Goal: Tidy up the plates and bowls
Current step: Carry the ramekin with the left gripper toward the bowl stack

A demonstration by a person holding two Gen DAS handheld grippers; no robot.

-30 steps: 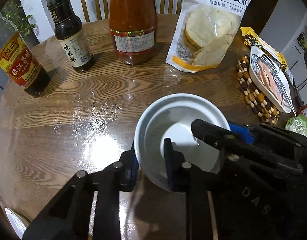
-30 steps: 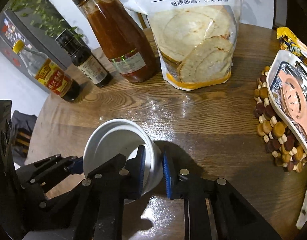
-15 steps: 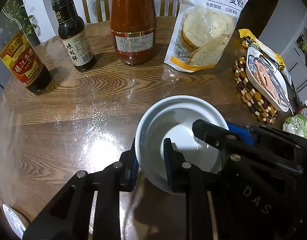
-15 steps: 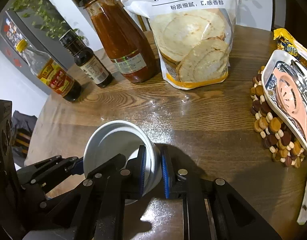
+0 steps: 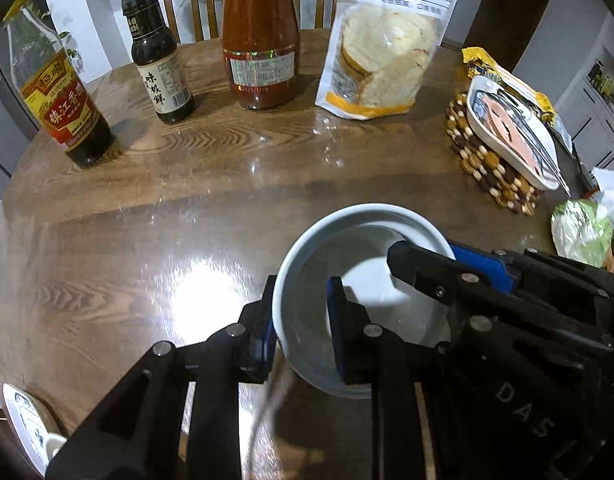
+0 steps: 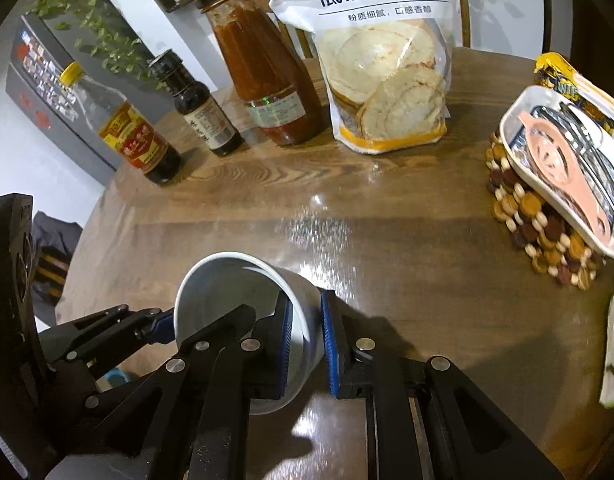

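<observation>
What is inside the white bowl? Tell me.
Nothing shows on the bare part of the white bowl; one finger of the left tool and one of the right tool reach inside over the rim and cover the rest.

Desk [image 5: 155, 216]: wood w/ strong grain, glossy varnish, bright glare patches. Bowl [image 5: 307, 320]: smooth white glazed ceramic. Left claw [image 5: 301, 332] & right claw [image 6: 307, 344]: matt black plastic, blue pads, metal screws. Flour bag [image 6: 383, 80]: shiny plastic film (crinkled). Trivet [image 5: 487, 172]: wooden beads. Sauce bottles [image 5: 261, 40]: glass, paper labels.
</observation>
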